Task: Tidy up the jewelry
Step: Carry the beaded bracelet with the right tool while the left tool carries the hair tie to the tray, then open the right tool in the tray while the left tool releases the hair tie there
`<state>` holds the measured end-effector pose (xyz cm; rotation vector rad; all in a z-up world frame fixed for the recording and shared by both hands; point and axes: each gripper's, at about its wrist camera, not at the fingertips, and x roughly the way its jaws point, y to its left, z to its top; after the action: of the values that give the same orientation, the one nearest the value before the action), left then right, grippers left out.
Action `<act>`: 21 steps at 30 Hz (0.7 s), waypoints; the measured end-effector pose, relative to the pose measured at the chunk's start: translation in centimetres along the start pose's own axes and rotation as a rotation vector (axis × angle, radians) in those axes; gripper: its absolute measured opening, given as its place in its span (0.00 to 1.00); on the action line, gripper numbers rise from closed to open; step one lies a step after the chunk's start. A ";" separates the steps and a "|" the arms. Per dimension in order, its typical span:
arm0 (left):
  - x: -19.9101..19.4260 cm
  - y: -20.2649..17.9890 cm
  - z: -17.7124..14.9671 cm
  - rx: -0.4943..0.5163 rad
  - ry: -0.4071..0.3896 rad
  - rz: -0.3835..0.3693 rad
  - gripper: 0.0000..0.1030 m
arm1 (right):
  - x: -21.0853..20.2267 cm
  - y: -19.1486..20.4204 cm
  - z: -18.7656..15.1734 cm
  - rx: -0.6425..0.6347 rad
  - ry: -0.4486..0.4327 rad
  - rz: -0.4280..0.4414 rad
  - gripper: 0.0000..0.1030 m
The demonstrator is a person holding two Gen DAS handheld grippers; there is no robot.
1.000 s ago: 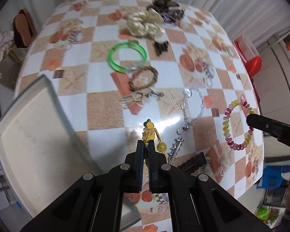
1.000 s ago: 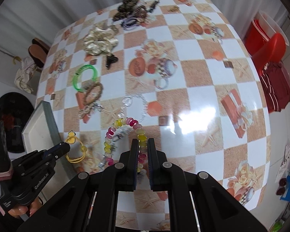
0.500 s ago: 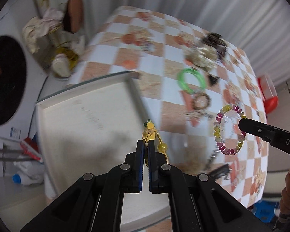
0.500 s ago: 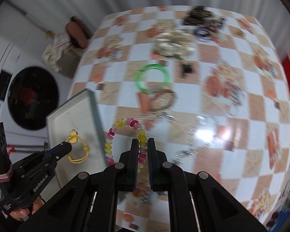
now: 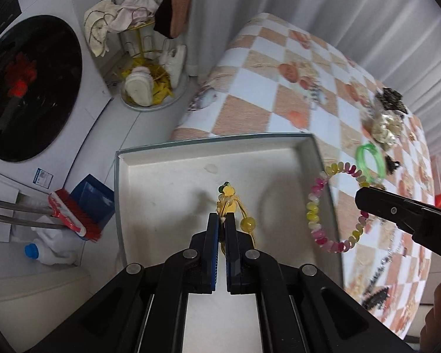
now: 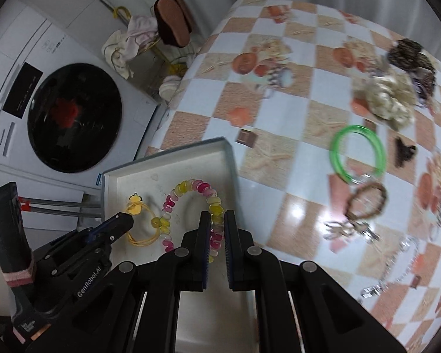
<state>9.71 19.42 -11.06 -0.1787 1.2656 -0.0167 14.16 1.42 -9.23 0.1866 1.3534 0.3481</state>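
Two grippers are hanging over a white tray (image 5: 167,182) at the table's (image 5: 264,67) corner. Seen from the left wrist, the left gripper (image 5: 220,220) is pinching a yellow wire bracelet (image 5: 235,209) above the tray floor, while the right gripper (image 5: 364,198) is reaching in from the right carrying a pink-and-yellow beaded bracelet (image 5: 313,206) over the tray's right wall. Seen from the right wrist, the right gripper (image 6: 217,220) is clamping that beaded bracelet (image 6: 191,185) over the tray (image 6: 223,156), with the left gripper (image 6: 126,220) just beside it; a green bangle (image 6: 338,156) is lying on the table (image 6: 279,164) well apart.
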 end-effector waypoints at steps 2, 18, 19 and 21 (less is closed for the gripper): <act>0.9 0.3 0.2 -0.004 0.007 0.014 0.08 | 1.2 0.3 0.6 0.004 0.013 0.004 0.09; 4.2 -0.3 -0.6 0.047 0.057 0.152 0.08 | 7.9 0.5 1.5 -0.005 0.112 -0.028 0.09; 4.2 -0.5 -0.5 0.053 0.057 0.160 0.08 | 8.2 0.5 1.4 -0.004 0.117 -0.035 0.10; 4.2 -0.7 -0.5 0.058 0.061 0.173 0.09 | 8.7 0.3 1.3 -0.002 0.133 -0.042 0.10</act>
<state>10.61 18.22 -15.11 -0.0184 1.3359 0.0911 16.89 4.87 -16.85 0.1354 1.4856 0.3310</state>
